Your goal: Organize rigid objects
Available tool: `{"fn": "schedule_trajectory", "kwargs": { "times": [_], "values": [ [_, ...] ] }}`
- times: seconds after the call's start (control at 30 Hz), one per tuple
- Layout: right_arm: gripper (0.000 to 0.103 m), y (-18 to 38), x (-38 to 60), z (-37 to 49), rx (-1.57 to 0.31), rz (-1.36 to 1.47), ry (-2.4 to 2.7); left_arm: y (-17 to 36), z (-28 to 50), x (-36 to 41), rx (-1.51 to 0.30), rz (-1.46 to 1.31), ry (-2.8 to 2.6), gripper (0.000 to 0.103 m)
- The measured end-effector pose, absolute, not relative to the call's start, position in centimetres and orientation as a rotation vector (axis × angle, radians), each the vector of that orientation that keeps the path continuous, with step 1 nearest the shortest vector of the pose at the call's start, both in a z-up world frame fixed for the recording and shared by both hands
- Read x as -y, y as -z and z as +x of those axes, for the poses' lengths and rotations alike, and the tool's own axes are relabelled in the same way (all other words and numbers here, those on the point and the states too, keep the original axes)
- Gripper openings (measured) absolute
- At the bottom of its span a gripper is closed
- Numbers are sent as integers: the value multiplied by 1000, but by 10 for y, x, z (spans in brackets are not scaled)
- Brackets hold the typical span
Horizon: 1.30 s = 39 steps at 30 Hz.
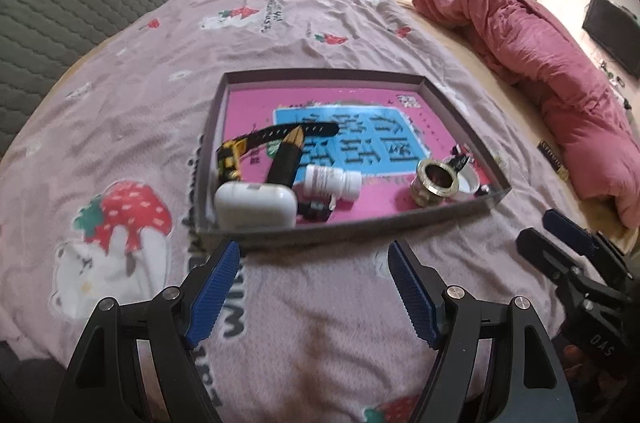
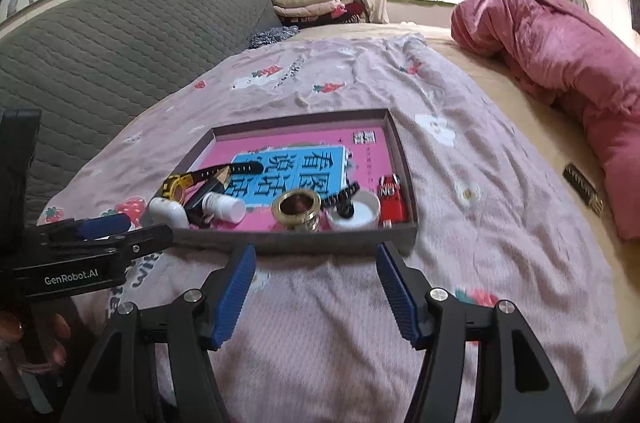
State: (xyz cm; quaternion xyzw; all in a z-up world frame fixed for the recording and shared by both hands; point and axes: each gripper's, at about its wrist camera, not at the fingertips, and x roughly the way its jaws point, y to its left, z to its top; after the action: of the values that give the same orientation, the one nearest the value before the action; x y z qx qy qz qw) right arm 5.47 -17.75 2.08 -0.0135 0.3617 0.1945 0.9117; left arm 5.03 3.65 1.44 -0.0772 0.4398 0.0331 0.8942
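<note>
A shallow grey tray [image 1: 460,111] with a pink and blue printed floor lies on the bed; it also shows in the right wrist view [image 2: 404,159]. In it lie a white earbud case [image 1: 256,209] [image 2: 170,213], a white pill bottle [image 1: 332,182] [image 2: 224,206], a black and yellow watch [image 1: 276,139] [image 2: 200,179], a black pen-like stick [image 1: 286,159], a brass ring [image 1: 436,181] [image 2: 297,209], a white round lid [image 2: 354,213] and a red toy car [image 2: 391,205]. My left gripper [image 1: 316,287] is open and empty before the tray's near wall. My right gripper [image 2: 316,291] is open and empty there too.
The bed has a pink strawberry-print blanket [image 1: 120,127]. A rolled pink quilt [image 1: 560,71] lies at the right. A dark small bar [image 2: 580,189] lies on the beige sheet near it. A grey quilted headboard [image 2: 100,55] is at the left. Folded clothes [image 2: 312,3] are stacked by the window.
</note>
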Motion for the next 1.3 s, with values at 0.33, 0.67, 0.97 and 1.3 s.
{"fn": "schedule_trajectory", "kwargs": {
  "times": [0.33,0.67,0.97,1.3],
  "values": [
    [63,-25,184,33,-771,-3,-407,-26,15,-36,-915,-144,-96,78],
    [63,-20,180,28,-776,-6,-412,-20,11,-50,-901,-225,-117,78],
    [63,-6,164,28,-776,-107,-379,-8,17,-39,-912,-165,-135,78],
    [63,2,158,32,-762,-156,-358,-3,18,-27,-892,-152,-99,78]
  ]
}}
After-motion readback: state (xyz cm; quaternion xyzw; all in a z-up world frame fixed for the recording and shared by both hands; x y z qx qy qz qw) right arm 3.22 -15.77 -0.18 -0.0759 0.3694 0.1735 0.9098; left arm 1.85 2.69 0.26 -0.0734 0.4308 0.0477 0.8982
